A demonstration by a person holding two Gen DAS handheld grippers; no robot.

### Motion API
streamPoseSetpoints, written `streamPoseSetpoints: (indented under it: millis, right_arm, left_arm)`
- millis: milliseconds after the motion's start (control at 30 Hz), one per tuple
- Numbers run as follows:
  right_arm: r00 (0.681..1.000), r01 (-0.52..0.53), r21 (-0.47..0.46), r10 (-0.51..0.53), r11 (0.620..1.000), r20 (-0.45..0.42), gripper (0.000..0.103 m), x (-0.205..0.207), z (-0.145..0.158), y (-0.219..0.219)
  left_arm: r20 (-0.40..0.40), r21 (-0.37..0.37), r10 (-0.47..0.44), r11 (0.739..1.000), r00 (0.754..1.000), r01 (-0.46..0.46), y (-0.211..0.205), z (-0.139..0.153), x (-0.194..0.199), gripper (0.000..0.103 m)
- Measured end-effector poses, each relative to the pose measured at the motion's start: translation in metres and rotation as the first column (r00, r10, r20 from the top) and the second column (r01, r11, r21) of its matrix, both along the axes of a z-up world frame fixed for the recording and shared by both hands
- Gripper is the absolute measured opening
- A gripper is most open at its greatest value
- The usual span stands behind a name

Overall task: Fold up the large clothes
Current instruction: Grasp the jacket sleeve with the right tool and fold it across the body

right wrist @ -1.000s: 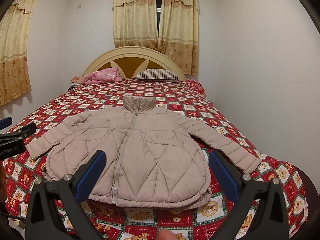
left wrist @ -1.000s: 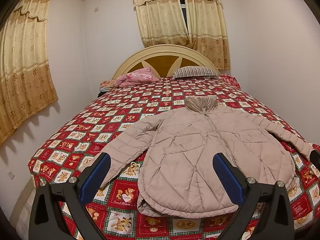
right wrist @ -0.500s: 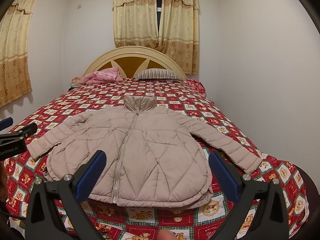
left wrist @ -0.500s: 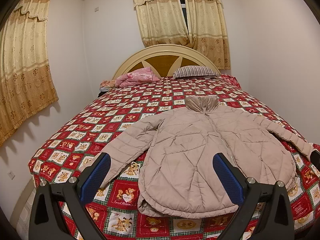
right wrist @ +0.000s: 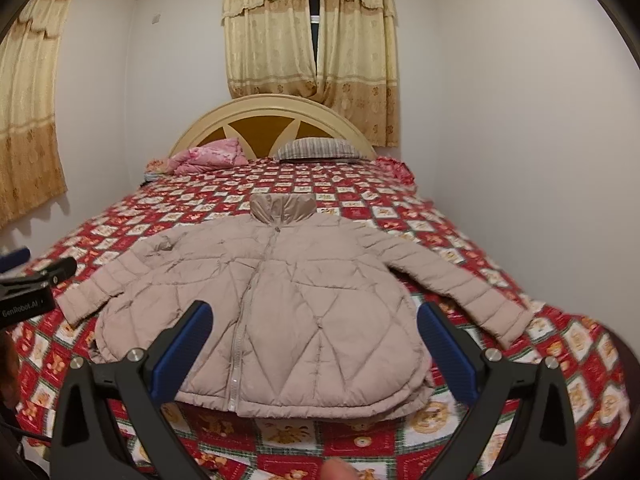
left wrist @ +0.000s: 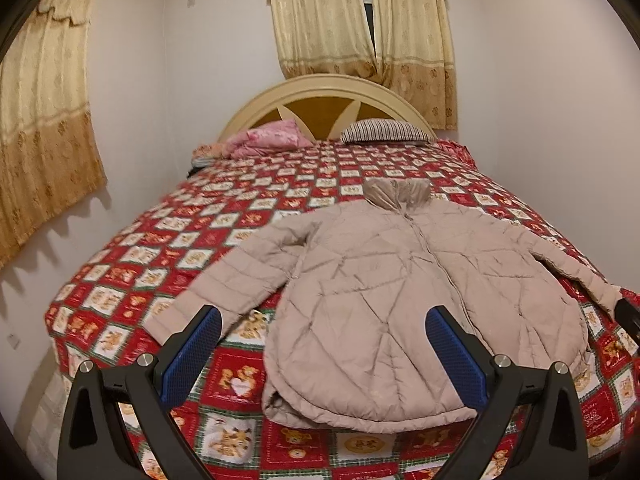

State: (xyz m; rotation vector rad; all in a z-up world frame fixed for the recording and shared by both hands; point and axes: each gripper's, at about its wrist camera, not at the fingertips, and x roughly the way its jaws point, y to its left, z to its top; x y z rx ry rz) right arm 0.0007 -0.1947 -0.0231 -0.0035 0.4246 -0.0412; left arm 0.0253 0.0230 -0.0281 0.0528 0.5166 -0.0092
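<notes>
A beige quilted jacket (left wrist: 400, 312) lies face up and spread flat on the bed, zipped, collar toward the headboard and both sleeves stretched out to the sides. My left gripper (left wrist: 323, 316) hangs open over the near hem, left of the jacket's middle, holding nothing. In the right wrist view the same jacket (right wrist: 288, 312) fills the middle, and my right gripper (right wrist: 314, 308) is open above its hem. The left gripper (right wrist: 38, 264) shows at the left edge beside the left cuff. The right gripper's tip (left wrist: 628, 316) peeks in by the right cuff.
The bed (left wrist: 224, 216) carries a red patchwork quilt. A pink bundle (left wrist: 272, 142) and a striped pillow (left wrist: 384, 131) rest against the headboard. A white wall runs close along the bed's right side (right wrist: 520, 160). A fingertip (right wrist: 336, 474) shows at the bottom edge.
Both views have shifted only slightly, with a little blur at the edges. The jacket lies as before and both grippers stay open.
</notes>
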Motion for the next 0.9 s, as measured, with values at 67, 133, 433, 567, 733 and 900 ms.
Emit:
streamPoseSetpoints:
  millis: [67, 133, 433, 567, 733, 900]
  right_arm:
    - [1.000, 0.005, 0.056, -0.003, 0.998, -0.028, 0.103, 0.011, -0.011, -0.014]
    - [0.995, 0.050, 0.082, -0.042, 0.995, -0.096, 0.103, 0.029, -0.026, -0.035]
    - [0.891, 0.413, 0.177, -0.357, 0.893, -0.279, 0.103, 0.072, -0.071, -0.185]
    - [0.822, 0.535, 0.190, -0.454, 0.824, -0.344, 0.103, 0.088, -0.079, -0.248]
    - [0.750, 0.627, 0.182, -0.524, 0.757, -0.405, 0.103, 0.110, -0.082, -0.305]
    - [0.715, 0.638, 0.148, -0.510, 0.756, -0.479, 0.094, 0.131, -0.098, -0.333]
  left_arm:
    - [-0.013, -0.001, -0.009, 1.000, 1.000, 0.009, -0.005, -0.007, 0.011, 0.102]
    - [-0.030, 0.001, -0.012, 1.000, 0.999, 0.012, -0.007, -0.018, 0.025, 0.102]
    - [-0.088, 0.034, -0.022, 0.999, 0.996, 0.025, -0.024, -0.052, 0.122, 0.102]
    - [-0.078, 0.050, 0.013, 0.999, 0.997, -0.009, -0.025, -0.066, 0.172, 0.102]
    - [-0.129, 0.071, 0.087, 0.994, 0.988, -0.078, -0.019, -0.093, 0.224, 0.102]
    - [-0.217, 0.069, 0.125, 0.991, 0.968, -0.113, -0.010, -0.121, 0.251, 0.102]
